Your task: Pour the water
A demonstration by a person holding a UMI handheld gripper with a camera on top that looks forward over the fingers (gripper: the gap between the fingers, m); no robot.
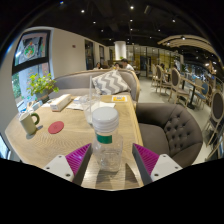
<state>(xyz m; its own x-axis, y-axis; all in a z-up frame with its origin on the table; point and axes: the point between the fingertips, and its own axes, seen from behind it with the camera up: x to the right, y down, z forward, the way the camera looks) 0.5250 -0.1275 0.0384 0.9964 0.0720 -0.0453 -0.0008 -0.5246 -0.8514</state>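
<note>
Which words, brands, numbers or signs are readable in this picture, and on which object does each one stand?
No text can be read here.
Bottle, between the gripper fingers: its green label band shows no legible words.
Framed picture on the wall: an image only, any lettering too small to tell.
Yellow item on the table: any print too small to read.

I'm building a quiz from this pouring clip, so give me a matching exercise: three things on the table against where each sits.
Things:
1. bottle
2. mug
3. red coaster

Places:
A. near the table's far edge, beside the coaster
B. between the gripper fingers, its white cap up
C. flat on the table, between mug and bottle

Pairs: 1-B, 2-A, 3-C
</note>
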